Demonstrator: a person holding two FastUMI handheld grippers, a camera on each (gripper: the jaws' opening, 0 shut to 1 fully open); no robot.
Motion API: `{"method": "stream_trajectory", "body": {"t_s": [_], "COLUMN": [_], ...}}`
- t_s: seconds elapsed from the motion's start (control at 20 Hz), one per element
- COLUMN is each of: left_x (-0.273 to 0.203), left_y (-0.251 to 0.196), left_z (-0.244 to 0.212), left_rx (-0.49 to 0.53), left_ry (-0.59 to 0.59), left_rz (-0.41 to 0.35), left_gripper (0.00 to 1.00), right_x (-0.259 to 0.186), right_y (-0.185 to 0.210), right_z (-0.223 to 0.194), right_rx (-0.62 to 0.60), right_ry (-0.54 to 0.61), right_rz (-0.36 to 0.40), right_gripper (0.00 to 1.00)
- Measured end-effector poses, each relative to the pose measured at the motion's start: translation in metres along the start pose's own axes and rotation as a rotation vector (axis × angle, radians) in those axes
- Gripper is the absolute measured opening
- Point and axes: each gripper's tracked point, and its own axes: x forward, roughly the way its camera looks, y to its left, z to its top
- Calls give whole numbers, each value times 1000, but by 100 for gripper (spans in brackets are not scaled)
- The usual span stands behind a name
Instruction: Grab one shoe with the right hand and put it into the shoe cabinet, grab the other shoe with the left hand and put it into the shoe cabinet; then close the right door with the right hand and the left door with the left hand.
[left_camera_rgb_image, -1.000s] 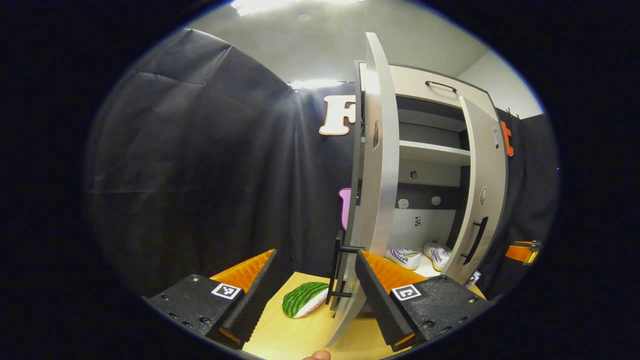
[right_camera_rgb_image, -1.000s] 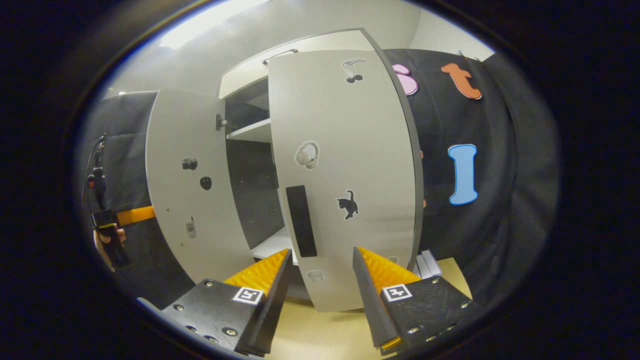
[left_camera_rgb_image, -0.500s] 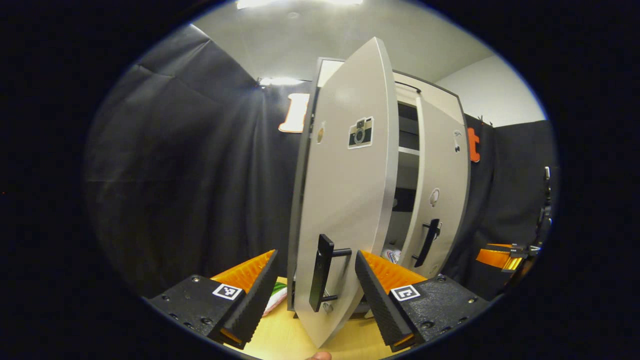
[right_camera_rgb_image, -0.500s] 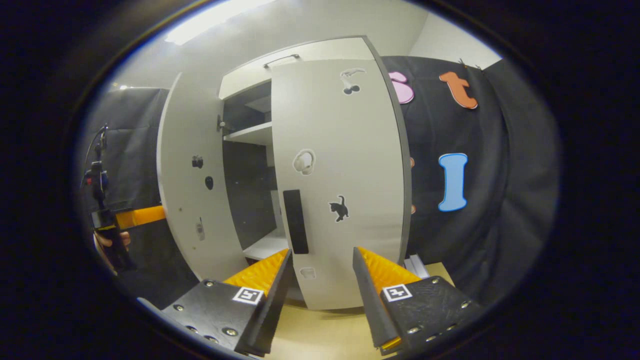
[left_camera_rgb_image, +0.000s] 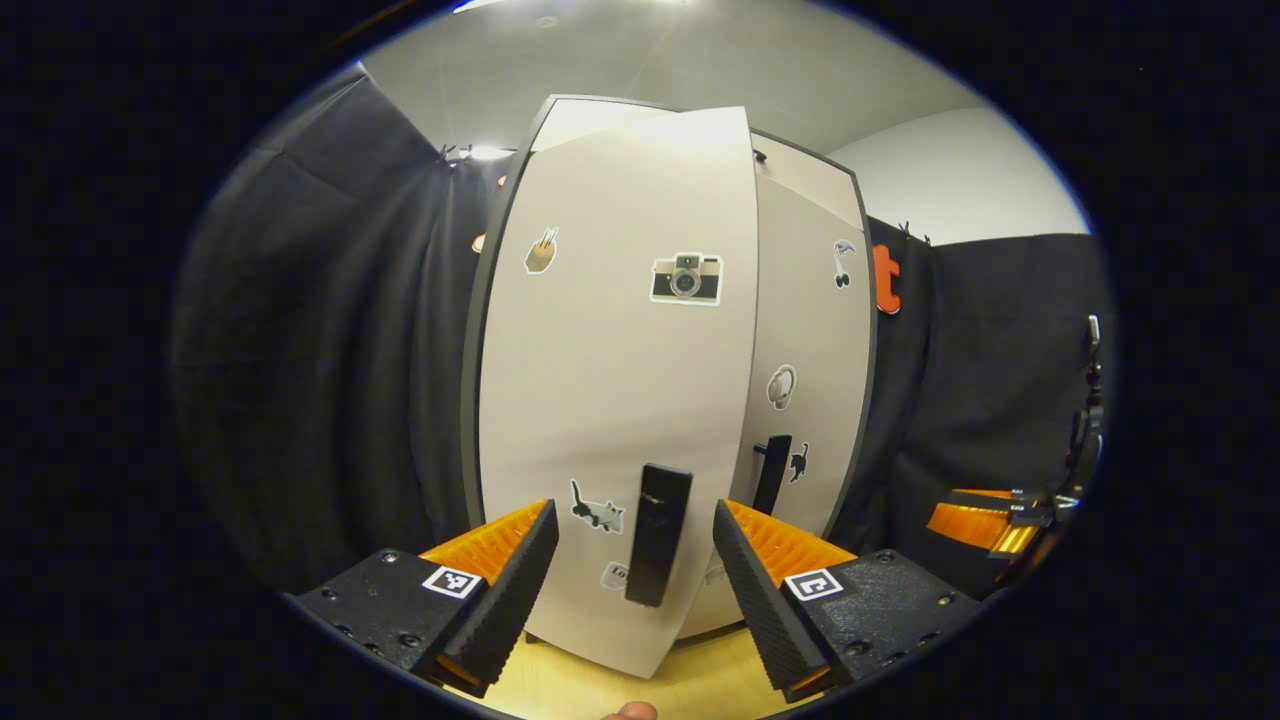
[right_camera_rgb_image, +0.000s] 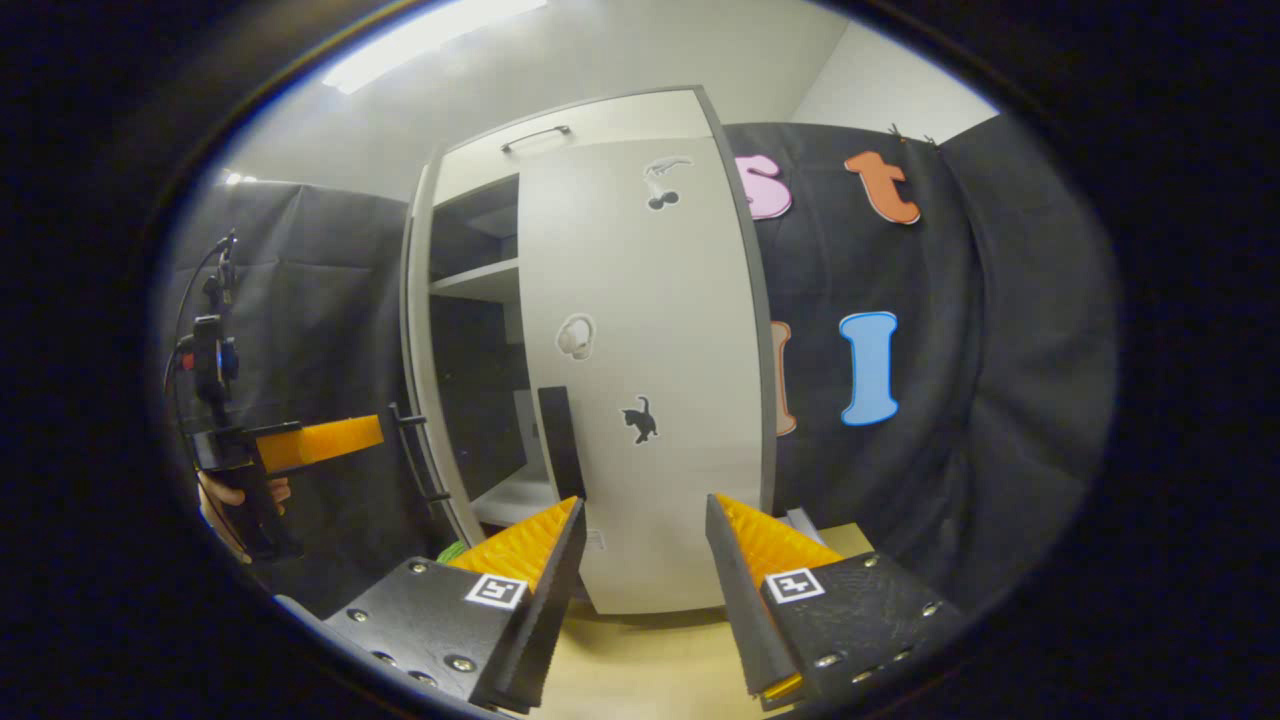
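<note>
Left gripper view: the shoe cabinet (left_camera_rgb_image: 640, 140) is seen standing on a pale wooden surface (left_camera_rgb_image: 600, 690), with its left door (left_camera_rgb_image: 610, 380) swung nearly flat across the front. A black handle (left_camera_rgb_image: 657, 535) on that door is framed between the spread fingers of the left gripper (left_camera_rgb_image: 632, 555), which grip nothing; whether either finger touches the door cannot be told from this angle. The right door (left_camera_rgb_image: 810, 340) is seen beyond it, with its own black handle (left_camera_rgb_image: 772, 472) just past the left door's edge. The other gripper is glimpsed far to the right against the black cloth.

In the right gripper view, the right door (right_camera_rgb_image: 640, 380) is seen to lie shut or nearly so against the cabinet front, while the left door (right_camera_rgb_image: 415, 360) is viewed edge-on and stands ajar, so that a shelf (right_camera_rgb_image: 475, 282) and the dark interior are exposed. The shoes are perhaps inside, but the bottom compartment is hidden. The right gripper (right_camera_rgb_image: 640, 560) is held with its fingers apart and empty, near the foot of the right door. The left gripper (right_camera_rgb_image: 300, 445), held in a hand (right_camera_rgb_image: 240, 495), is seen beside the left door's handle (right_camera_rgb_image: 410, 455).
</note>
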Motion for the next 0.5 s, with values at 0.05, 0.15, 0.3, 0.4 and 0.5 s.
{"method": "stream_trajectory", "body": {"t_s": [0.05, 0.15, 0.3, 0.4, 0.5], "left_x": [0, 0, 1, 1, -1], "left_y": [-3, -8, -7, -4, 3], "left_z": [1, 3, 3, 2, 1], "left_rx": [10, 15, 13, 13, 11], "left_ry": [-3, -8, -8, -6, -3], "left_rz": [2, -1, 5, 18, 40], "left_gripper": [95, 95, 95, 95, 95], "right_x": [-2, -4, -4, -3, -1], "right_y": [-4, -9, -17, -18, -17], "right_z": [3, 6, 14, 19, 21], "right_rx": [-2, -1, 3, 14, 20], "right_ry": [-7, -18, -38, -55, -58], "right_rz": [-12, -29, -60, -65, -65], "right_gripper": [67, 67, 67, 67, 71]}}
